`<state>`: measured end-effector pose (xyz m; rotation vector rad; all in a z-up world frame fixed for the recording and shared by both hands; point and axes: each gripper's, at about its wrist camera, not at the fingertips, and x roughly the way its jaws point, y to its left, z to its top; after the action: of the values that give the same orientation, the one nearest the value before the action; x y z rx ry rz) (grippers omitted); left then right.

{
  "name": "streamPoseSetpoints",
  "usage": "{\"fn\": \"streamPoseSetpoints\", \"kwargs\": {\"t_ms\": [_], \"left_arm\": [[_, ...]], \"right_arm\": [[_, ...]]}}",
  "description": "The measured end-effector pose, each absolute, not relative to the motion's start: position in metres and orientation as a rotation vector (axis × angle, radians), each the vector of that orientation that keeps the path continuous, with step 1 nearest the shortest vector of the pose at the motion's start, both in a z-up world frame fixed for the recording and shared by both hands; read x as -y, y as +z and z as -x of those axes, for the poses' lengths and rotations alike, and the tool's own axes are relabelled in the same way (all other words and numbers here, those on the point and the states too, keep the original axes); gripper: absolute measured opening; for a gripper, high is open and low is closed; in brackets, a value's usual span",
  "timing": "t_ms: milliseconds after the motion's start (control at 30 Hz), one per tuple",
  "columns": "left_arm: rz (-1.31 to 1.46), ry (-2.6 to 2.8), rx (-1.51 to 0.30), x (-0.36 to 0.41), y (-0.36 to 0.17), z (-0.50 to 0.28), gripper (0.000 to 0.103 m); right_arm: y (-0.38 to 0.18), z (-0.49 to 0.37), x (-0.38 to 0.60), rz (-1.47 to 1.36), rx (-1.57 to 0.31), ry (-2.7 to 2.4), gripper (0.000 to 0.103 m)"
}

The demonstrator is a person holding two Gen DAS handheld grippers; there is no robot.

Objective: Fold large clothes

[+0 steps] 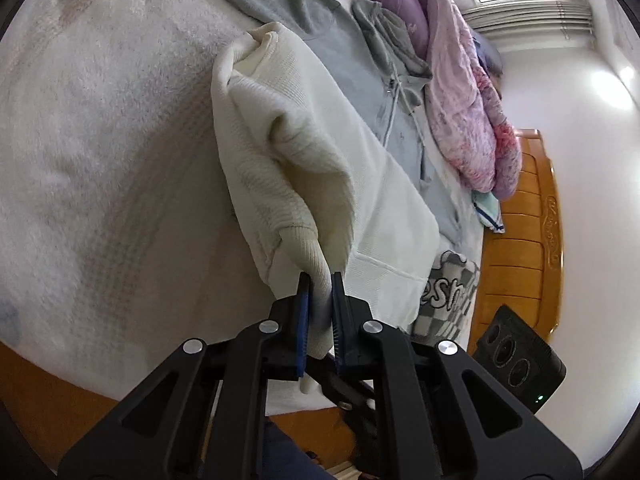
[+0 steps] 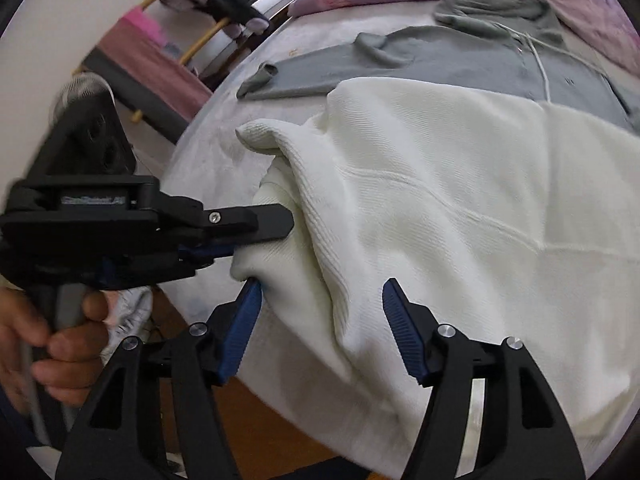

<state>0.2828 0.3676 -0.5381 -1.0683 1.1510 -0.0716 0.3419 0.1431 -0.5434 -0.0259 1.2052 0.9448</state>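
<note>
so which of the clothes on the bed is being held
The white sweater: the left hand-held gripper is shut on its cuff. The grey hoodie lies flat behind it, untouched.

You can read very little here. In your left wrist view, a grey-and-white checkered cloth at the bed's edge carries large white script letters; only "esh" shows, the rest hidden under the cream sweater. The wooden headboard bears a carved ornament, not readable as letters. In your right wrist view, the left gripper has a small pale label on its body, too blurred to read.
</note>
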Motion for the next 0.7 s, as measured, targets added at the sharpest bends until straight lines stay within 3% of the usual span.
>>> {"fn": "streamPoseSetpoints", "kwargs": {"t_ms": [167, 200, 267, 300, 367, 433, 467, 500, 600, 700], "left_arm": [[1.027, -0.113, -1.169, -0.358, -0.533, -0.294, 0.009], [1.017, -0.127, -1.174, -0.355, -0.532, -0.297, 0.009], [1.011, -0.156, -1.181, -0.35, -0.531, -0.302, 0.009], [1.001, -0.163, -1.184, -0.351, -0.53, -0.304, 0.011], [1.024, -0.16, -1.178, -0.354, -0.526, -0.306, 0.012], [1.082, -0.185, -1.145, -0.362, -0.52, -0.306, 0.035], [1.113, -0.18, -1.114, -0.369, -0.515, -0.304, 0.064], [1.137, -0.166, -1.083, -0.377, -0.51, -0.303, 0.078], [1.21, -0.106, -1.033, -0.403, -0.509, -0.309, 0.079], [1.167, 0.022, -1.13, -0.421, -0.53, -0.337, 0.079]], "right_arm": [[-0.557, -0.346, -0.168, 0.099, -1.179, 0.923, 0.058], [-0.56, -0.35, -0.168, 0.091, -1.174, 0.911, 0.05], [-0.559, -0.35, -0.167, 0.099, -1.173, 0.872, 0.019], [-0.558, -0.35, -0.167, 0.114, -1.167, 0.845, 0.013], [-0.558, -0.353, -0.16, 0.068, -1.184, 0.819, 0.011], [-0.562, -0.359, -0.158, 0.03, -1.21, 0.802, 0.011], [-0.562, -0.358, -0.155, 0.01, -1.216, 0.798, 0.011], [-0.561, -0.358, -0.154, 0.003, -1.218, 0.798, 0.011], [-0.56, -0.358, -0.15, -0.028, -1.222, 0.799, 0.011], [-0.56, -0.36, -0.146, -0.059, -1.225, 0.797, 0.011]]}}
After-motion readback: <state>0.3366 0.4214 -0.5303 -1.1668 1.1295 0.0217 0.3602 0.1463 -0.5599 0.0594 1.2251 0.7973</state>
